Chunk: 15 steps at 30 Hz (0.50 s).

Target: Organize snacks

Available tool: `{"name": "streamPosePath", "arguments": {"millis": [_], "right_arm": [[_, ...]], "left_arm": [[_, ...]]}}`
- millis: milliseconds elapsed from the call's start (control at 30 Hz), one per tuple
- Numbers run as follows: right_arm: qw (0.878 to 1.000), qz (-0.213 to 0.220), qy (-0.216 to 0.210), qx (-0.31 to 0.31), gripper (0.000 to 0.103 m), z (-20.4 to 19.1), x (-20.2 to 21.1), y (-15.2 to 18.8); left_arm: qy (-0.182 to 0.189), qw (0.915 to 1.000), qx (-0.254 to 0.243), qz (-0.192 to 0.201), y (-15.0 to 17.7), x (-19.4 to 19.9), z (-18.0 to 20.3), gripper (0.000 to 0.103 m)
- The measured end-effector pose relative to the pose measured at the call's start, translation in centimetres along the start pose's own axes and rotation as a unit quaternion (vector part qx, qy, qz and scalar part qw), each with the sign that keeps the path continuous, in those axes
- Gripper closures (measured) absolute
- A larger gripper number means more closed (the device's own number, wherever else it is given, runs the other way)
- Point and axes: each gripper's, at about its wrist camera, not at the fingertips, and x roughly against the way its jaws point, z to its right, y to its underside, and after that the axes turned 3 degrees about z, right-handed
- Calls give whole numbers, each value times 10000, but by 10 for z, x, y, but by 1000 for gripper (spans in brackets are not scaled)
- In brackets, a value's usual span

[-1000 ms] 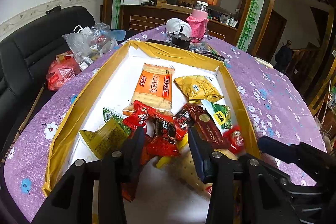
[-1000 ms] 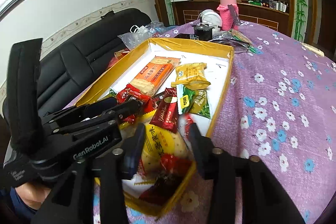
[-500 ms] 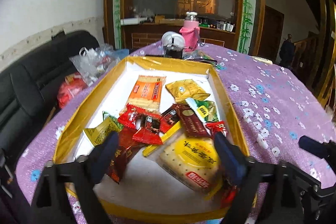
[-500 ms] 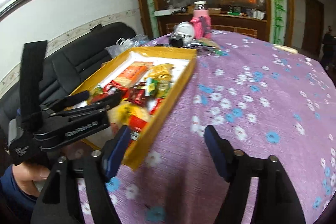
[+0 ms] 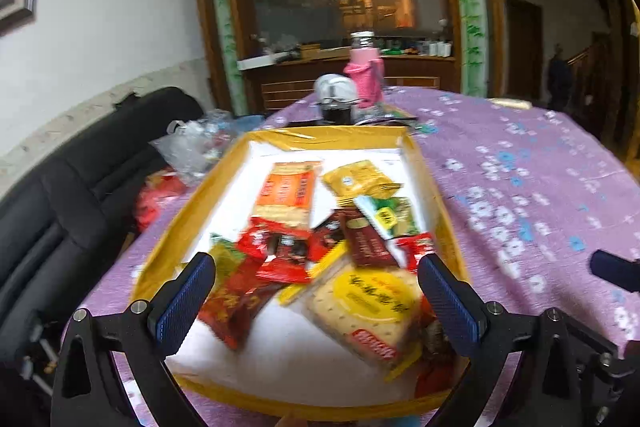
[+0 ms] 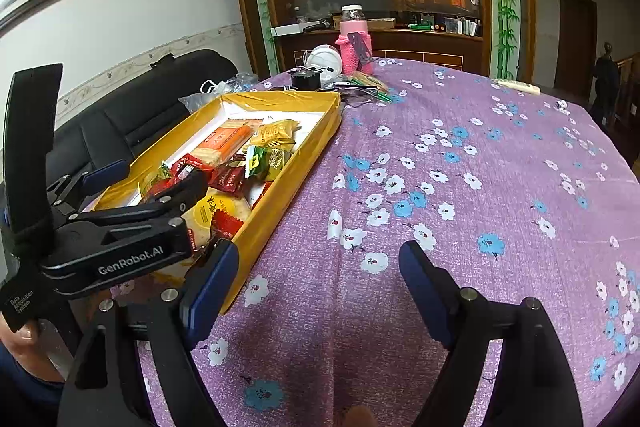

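Note:
A yellow-rimmed box with a white floor holds several snack packs: an orange cracker pack, a yellow pack, a green pack, red wrappers and a round-label cracker pack. My left gripper is open and empty above the box's near end. My right gripper is open and empty over the purple cloth, to the right of the box. The left gripper also shows in the right wrist view.
A purple flowered tablecloth covers the round table. A pink bottle, a white bowl and a dark pot stand at the far edge. A black sofa with plastic bags lies left of the table.
Both grippers have opened wide and pulled back up from the snack pile. The right gripper has swung right, from over the box to over the bare cloth.

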Motion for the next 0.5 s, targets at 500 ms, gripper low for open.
{"name": "streamPosePath", "arguments": {"millis": [500], "right_arm": [[9999,9,22,150,21,-3,1,2]], "left_arm": [[-414,9990,-66,-126,7,-10,-12,1]]}}
